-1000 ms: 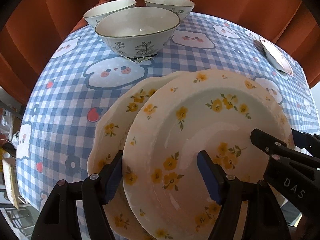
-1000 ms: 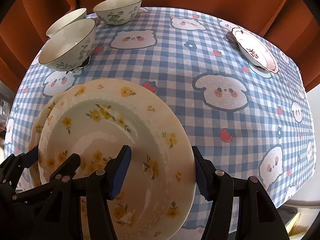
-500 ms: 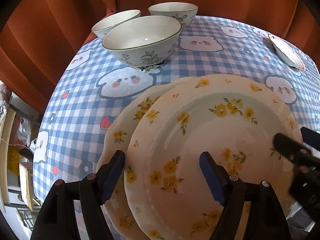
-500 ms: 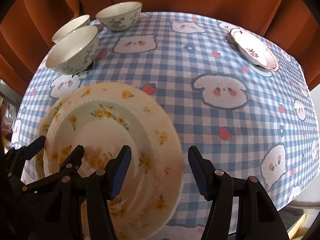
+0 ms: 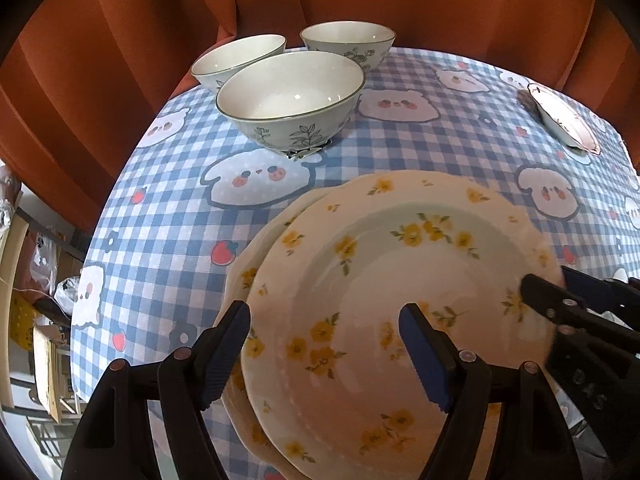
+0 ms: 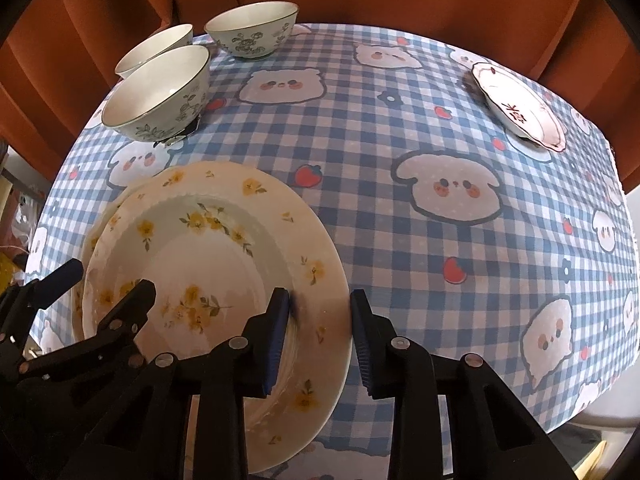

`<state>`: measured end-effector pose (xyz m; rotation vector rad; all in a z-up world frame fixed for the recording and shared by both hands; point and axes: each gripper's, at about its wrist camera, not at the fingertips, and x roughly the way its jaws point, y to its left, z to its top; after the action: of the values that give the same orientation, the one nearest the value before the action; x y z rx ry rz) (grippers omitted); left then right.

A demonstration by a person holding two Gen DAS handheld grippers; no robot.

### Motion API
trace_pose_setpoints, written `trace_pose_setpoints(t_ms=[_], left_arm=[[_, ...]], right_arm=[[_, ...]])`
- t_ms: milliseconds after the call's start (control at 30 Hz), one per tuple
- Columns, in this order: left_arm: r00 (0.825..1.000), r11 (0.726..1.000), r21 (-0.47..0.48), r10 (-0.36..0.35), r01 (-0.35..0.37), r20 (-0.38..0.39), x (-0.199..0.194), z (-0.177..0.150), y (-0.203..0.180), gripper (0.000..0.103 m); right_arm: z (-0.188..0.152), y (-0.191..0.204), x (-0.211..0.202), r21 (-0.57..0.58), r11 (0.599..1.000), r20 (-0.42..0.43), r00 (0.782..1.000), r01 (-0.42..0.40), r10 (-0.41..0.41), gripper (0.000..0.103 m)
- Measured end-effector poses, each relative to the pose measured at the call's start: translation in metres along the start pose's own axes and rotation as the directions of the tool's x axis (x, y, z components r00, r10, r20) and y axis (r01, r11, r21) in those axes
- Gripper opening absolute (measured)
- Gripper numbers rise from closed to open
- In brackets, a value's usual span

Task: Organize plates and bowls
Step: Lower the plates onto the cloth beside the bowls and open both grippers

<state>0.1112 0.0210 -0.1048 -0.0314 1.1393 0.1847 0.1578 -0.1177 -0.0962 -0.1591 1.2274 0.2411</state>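
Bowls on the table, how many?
3, clustered at the far left: near bowl, far-left bowl behind it, far-right bowl beside the curtain. All upright and separate, none stacked; nothing appears hidden.

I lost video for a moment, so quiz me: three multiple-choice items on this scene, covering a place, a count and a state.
1. Where is the pink-rimmed plate?
A. far right of the table
B. inside a bowl
C. under the yellow plates

2. How many bowls stand by the curtain?
A. one
B. three
C. five

3. What is the right gripper doing?
A. holding a bowl
B. straddling the top yellow-flower plate rim
C. out of view

Answers: 1 A, it sits alone at the far right. 2 B, three are clustered. 3 B, its fingers flank the rim.
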Motion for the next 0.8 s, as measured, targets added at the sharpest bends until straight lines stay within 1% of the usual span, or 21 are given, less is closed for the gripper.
trace_pose_setpoints(t_ms=[200, 367, 433, 567, 667, 800], left_arm=[[1.000, 1.000, 0.008, 0.000, 0.000, -0.007, -0.001, -0.002, 0.006, 0.079], [1.000, 1.000, 0.013, -0.003, 0.003, -0.015, -0.001, -0.003, 0.009, 0.079], [1.000, 1.000, 0.020, -0.001, 0.001, -0.018, 0.000, -0.004, 0.009, 0.079], [1.000, 1.000, 0.021, 0.011, -0.010, -0.018, 0.000, -0.005, 0.012, 0.079], [1.000, 1.000, 0.013, 0.010, -0.010, -0.022, 0.000, -0.006, 0.015, 0.079], [1.000, 1.000, 0.011, -0.003, 0.003, -0.029, -0.002, -0.009, 0.018, 0.079]], right_arm=[[0.001, 0.010, 0.007, -0.002, 1.000, -0.014, 1.000, -0.014, 0.014, 0.035], [0.002, 0.016, 0.009, -0.007, 1.000, -0.010, 1.000, 0.023, -0.023, 0.035], [0.001, 0.021, 0.009, -0.016, 0.999, -0.004, 0.999, 0.051, -0.051, 0.037], [-0.002, 0.029, 0.011, -0.029, 0.995, 0.008, 0.995, 0.099, -0.099, 0.041], [-0.003, 0.032, 0.011, -0.031, 0.992, 0.012, 0.993, 0.119, -0.119, 0.044], [-0.003, 0.030, 0.010, -0.008, 0.993, 0.011, 0.993, 0.120, -0.120, 0.045]])
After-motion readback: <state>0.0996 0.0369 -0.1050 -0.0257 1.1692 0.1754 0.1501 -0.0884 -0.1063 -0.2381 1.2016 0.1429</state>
